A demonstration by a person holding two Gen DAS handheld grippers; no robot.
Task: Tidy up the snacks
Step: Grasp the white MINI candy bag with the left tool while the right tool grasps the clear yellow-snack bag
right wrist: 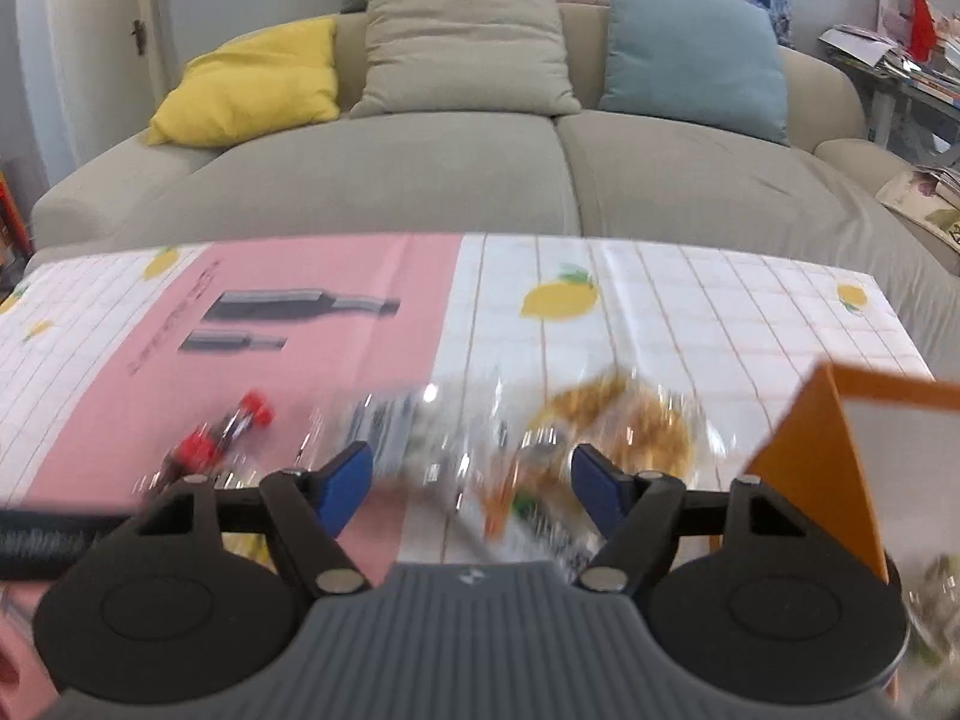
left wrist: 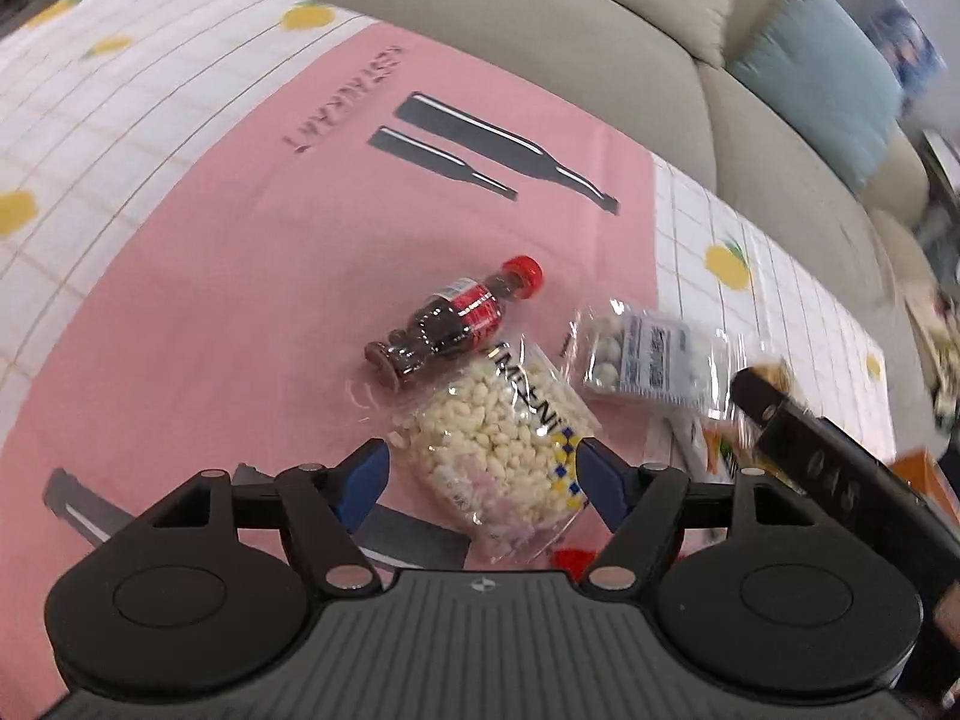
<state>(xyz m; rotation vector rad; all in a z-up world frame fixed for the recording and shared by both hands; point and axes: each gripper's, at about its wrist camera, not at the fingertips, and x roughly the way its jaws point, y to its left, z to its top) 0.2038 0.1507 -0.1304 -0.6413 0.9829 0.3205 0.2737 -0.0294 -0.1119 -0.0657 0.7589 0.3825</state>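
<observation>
Clear bag holds pale puffs; orange box contents unclear; both hand-held grippers wide, empty.

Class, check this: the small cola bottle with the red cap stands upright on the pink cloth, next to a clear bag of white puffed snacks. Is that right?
Not quite. The cola bottle lies on its side, not upright; the left wrist view shows this clearly. The rest holds: its cap is red, it rests on the pink cloth, and the bag of white puffed snacks is right beside it.
</observation>
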